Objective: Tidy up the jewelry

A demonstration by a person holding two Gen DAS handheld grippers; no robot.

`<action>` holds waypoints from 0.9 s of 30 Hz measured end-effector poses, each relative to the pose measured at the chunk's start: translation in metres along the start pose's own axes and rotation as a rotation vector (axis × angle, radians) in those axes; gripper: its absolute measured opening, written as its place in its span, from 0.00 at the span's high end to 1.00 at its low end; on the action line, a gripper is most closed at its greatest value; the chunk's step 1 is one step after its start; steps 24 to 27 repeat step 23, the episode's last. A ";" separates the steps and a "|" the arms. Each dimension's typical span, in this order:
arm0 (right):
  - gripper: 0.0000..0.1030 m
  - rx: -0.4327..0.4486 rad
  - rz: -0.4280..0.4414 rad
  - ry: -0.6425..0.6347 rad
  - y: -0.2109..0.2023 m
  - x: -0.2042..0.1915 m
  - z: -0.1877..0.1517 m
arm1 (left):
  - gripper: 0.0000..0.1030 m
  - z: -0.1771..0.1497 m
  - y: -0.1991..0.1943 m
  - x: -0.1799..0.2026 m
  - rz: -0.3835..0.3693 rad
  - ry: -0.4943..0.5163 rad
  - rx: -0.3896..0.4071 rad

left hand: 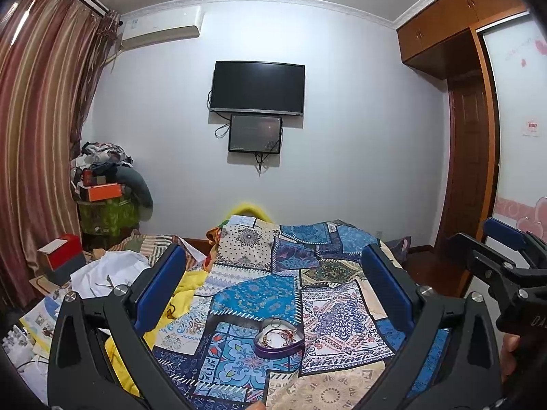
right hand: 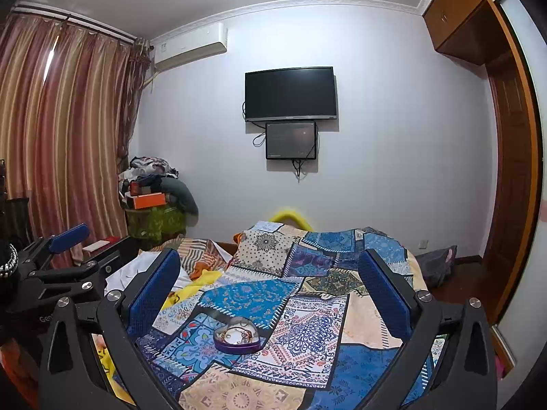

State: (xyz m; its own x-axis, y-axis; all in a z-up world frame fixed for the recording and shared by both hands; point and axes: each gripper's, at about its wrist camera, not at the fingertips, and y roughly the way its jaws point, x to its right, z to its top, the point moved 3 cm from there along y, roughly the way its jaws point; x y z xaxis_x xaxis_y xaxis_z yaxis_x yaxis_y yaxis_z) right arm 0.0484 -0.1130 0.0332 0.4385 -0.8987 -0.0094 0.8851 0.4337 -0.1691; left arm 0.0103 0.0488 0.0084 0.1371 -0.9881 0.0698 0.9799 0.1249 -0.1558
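Left wrist view first: the biggest thing is the bed (left hand: 342, 311), covered with a patchwork quilt (left hand: 259, 294) in blues, creams and purples, with a yellow blanket (left hand: 186, 290) bunched along its left edge. On the far wall hangs a dark TV (left hand: 258, 88) with a smaller screen (left hand: 255, 133) mounted just under it, an air conditioner (left hand: 160, 29) up in the corner, and striped curtains (left hand: 37, 143) on the left. A pile of clothes and boxes (left hand: 102, 177) sits in the corner below the curtains.

Left tongs (left hand: 273, 266) are spread wide apart, blue pads on either side of the quilt, holding nothing. Right tongs (right hand: 270, 270) look the same in the right wrist view: wide apart, nothing between them. They also poke in at the right edge of the left view, and the left ones show at the left edge of the right view.

Smallest bit: the heart-shaped jewelry box (left hand: 279, 340), purple rim, sits on the quilt near the front, between the fingers of both tools but not touching either. It's lying open-topped with a tangle of chains and a ring (left hand: 275, 324) inside. Same box in the right view (right hand: 236, 338).
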 end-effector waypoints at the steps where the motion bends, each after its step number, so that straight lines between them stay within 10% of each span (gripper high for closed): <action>1: 0.00 -0.001 0.000 0.000 0.000 0.000 0.000 | 0.00 0.000 0.000 -0.001 0.000 -0.001 0.000; 27: 0.00 -0.018 -0.006 -0.003 0.005 -0.001 -0.004 | 0.00 -0.005 0.002 -0.003 -0.010 -0.003 -0.008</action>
